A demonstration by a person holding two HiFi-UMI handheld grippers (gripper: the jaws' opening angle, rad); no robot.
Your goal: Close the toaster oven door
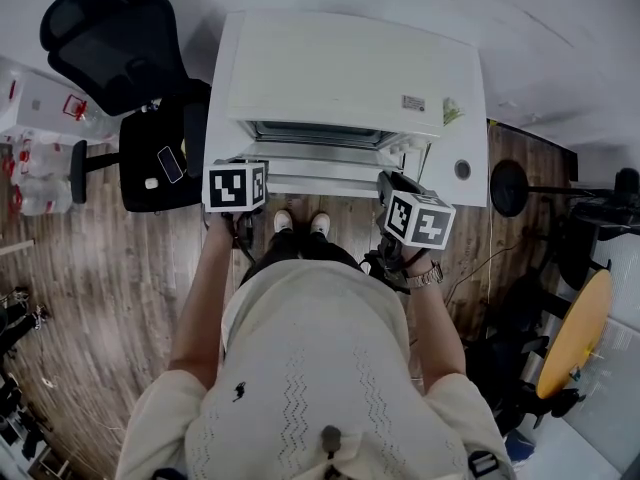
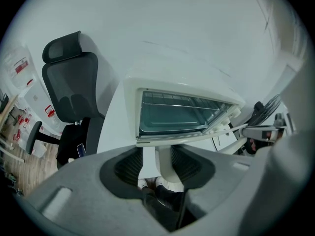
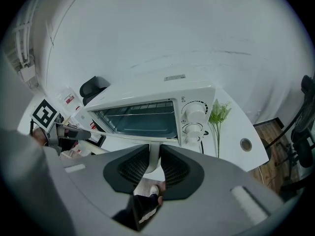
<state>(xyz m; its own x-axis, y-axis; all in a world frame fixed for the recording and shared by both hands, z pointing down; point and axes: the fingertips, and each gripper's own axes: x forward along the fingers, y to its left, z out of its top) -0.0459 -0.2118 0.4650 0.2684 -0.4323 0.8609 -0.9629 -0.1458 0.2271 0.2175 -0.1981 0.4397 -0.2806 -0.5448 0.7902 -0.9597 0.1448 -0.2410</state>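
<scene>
**A:** What is lying nearest the camera?

**B:** The person's cream sweater (image 1: 310, 368) is filling the bottom of the head view. Both forearms are stretching up the frame toward the white table (image 1: 470, 183), and a watch (image 1: 428, 276) is showing on the right wrist.

**A:** Where are the grippers sitting?

**B:** The left gripper (image 2: 157, 150) is sitting left of centre in the head view and the right gripper (image 3: 154, 151) right of centre. Each is meeting the near edge of the toaster oven door (image 1: 325, 173), one toward each end.

**A:** What are the jaws doing?

**B:** In the left gripper view the jaws are standing fairly wide. The door's white handle (image 2: 167, 164) is lying between them, closer to the right-hand pad, and a gap is showing on the other side, so they are not pinching it. In the right gripper view the jaws are standing narrow and are pressing on the handle from both sides.

**A:** And the door itself?

**B:** It is hanging open, folded down toward the person out of the front of the toaster oven (image 1: 340, 68). The wire racks are showing behind it, just above the jaws in both gripper views.

**A:** What is lying farther off?

**B:** The oven is occupying the upper middle of the head view, on the table. In the right gripper view its two knobs (image 3: 195, 114) are sitting right of the opening, with a green sprig (image 3: 219, 114) beside them. Beyond that, a black office chair (image 1: 110, 38) is standing at the upper left, and a pale wall (image 2: 197, 28) is rising behind everything.
</scene>
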